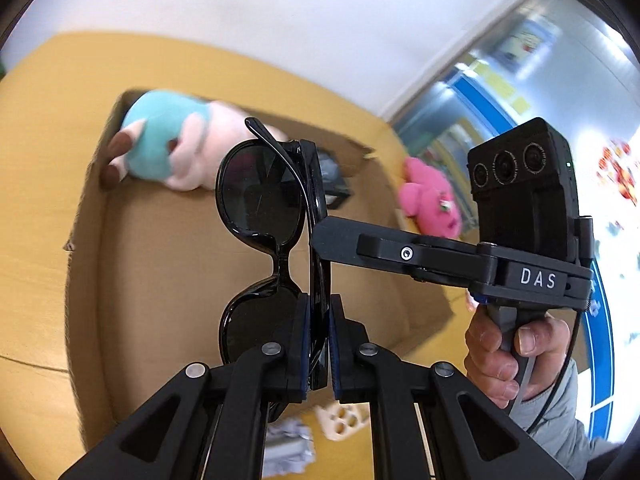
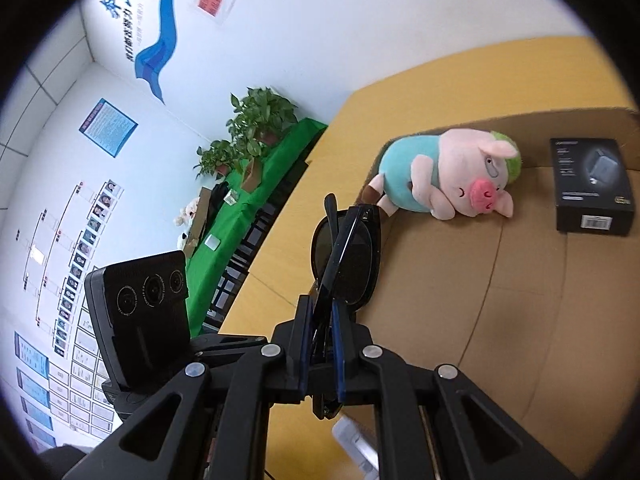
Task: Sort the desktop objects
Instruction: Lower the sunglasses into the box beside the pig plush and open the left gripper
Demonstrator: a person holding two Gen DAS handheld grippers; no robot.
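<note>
1. We hold the left gripper point(image 1: 318, 340) nearly closed, its blue pads clamping one end of a pair of black sunglasses point(image 1: 260, 216).
2. In the left wrist view the sunglasses stand on end above the jaws, folded, with one dark lens up and the other down beside the pads.
3. We hold the right gripper point(image 1: 320, 240) nearly closed too; in the left view it comes in from the right and its tip meets the frame at mid-height.
4. In the right wrist view the right gripper point(image 2: 322, 344) pinches the folded sunglasses point(image 2: 346, 256) between its blue pads, the lenses rising past the fingertips.
5. Our right hand point(image 1: 504, 356), in a grey sleeve, wraps the handle of the right gripper.
6. The sunglasses hang in the air over an open cardboard box point(image 2: 520, 300) that sits on a yellow table point(image 2: 460, 76).
7. Inside the box lie a plush pig point(image 2: 448, 176) in a teal shirt, on its side, and a black carton point(image 2: 592, 188), well apart from each other.
8. A pink plush toy point(image 1: 430, 200) lies outside the box at its far right edge.
9. Crumpled paper point(image 1: 290, 444) and a pale holed piece point(image 1: 342, 420) lie on the table below the left gripper.
</note>
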